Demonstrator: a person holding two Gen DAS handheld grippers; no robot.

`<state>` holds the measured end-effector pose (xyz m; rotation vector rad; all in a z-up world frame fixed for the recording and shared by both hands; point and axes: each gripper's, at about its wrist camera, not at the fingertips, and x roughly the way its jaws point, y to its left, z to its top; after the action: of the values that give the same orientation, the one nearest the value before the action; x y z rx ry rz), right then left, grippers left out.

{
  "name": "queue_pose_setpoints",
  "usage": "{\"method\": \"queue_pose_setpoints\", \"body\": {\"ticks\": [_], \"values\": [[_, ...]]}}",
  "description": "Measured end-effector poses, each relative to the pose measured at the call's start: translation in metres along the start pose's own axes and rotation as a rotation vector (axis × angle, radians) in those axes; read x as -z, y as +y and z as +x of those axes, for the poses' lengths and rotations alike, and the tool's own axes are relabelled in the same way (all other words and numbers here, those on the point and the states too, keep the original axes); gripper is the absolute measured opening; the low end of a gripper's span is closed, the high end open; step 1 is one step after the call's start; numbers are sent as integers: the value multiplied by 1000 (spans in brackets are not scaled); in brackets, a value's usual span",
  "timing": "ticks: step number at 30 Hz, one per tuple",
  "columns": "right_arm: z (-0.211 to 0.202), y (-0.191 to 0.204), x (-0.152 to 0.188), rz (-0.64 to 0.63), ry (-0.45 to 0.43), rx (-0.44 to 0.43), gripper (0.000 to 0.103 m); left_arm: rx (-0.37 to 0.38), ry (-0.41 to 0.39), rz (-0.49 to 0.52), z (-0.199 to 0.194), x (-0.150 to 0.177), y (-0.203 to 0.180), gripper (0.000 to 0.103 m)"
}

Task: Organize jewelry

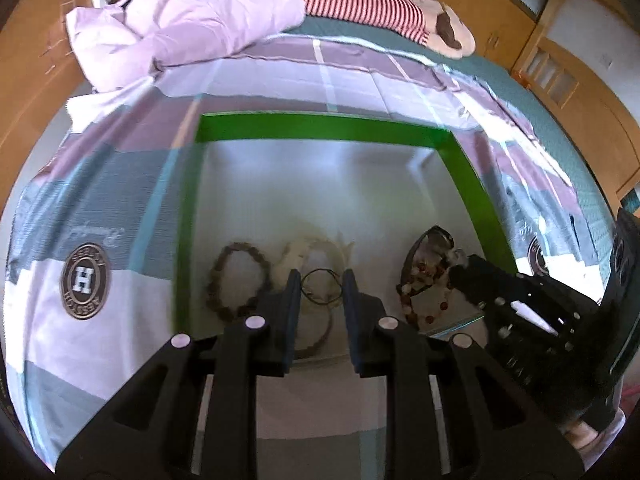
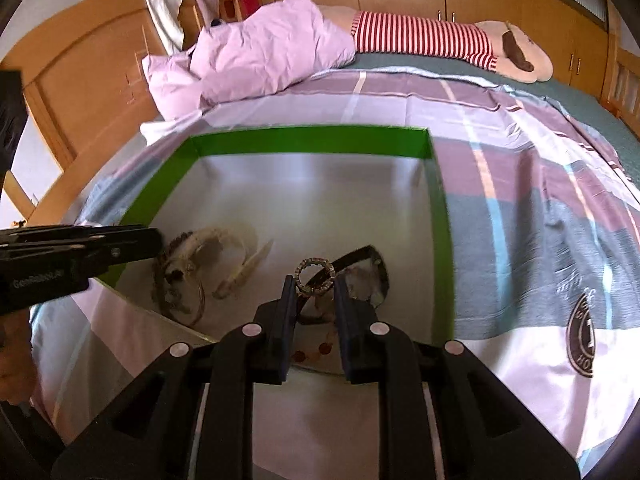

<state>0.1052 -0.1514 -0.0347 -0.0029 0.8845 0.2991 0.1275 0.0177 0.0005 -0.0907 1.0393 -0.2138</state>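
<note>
Tray point(image 1: 328, 128): green rim matt, floor glossy, metal-like sheen. Bedsheet point(image 1: 100, 208): soft woven cloth. Beaded bracelet point(image 1: 236, 280): rough, possibly wood, blurred. Ring point(image 2: 314, 275): studded metal. Left hand-held gripper point(image 1: 320, 286): matt black plastic.

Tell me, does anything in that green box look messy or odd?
Yes. The jewelry is heaped at the near end of the green box: a pale bracelet overlaps a dark tangle, and a red-beaded strand lies bunched against something dark.
</note>
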Motion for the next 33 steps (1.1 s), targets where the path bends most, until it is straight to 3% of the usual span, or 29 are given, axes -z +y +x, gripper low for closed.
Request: {"method": "queue_pose_setpoints", "body": {"ticks": [1,3,4,5,6,8,11,14,18,23,33], "values": [[0,0,2,-1,3,7,24,1,2,4,3,0,-4,21],[-1,0,4,2,2,14,43,-26,3,7,9,3,-8,25],[-7,0,5,6,-11,14,57,-44,5,12,10,5,-10,38],[-11,1,5,8,-24,16,63,-74,8,30,9,7,-13,54],[-18,2,5,5,-45,29,65,-94,2,39,7,8,-14,58],[-28,2,6,-6,-70,67,80,-155,-52,66,-6,11,-18,65],[-43,-1,8,15,-121,120,93,-215,-120,82,-24,15,-19,78],[-45,-5,8,58,-96,133,99,-250,-140,94,-34,16,-20,87],[-42,-8,8,101,-64,145,99,-272,-167,108,-45,16,-20,95],[-34,-2,11,74,-13,151,99,-250,-144,75,-45,15,-12,97],[-39,11,13,5,-43,198,99,-231,-111,61,-36,18,-14,98]]}}
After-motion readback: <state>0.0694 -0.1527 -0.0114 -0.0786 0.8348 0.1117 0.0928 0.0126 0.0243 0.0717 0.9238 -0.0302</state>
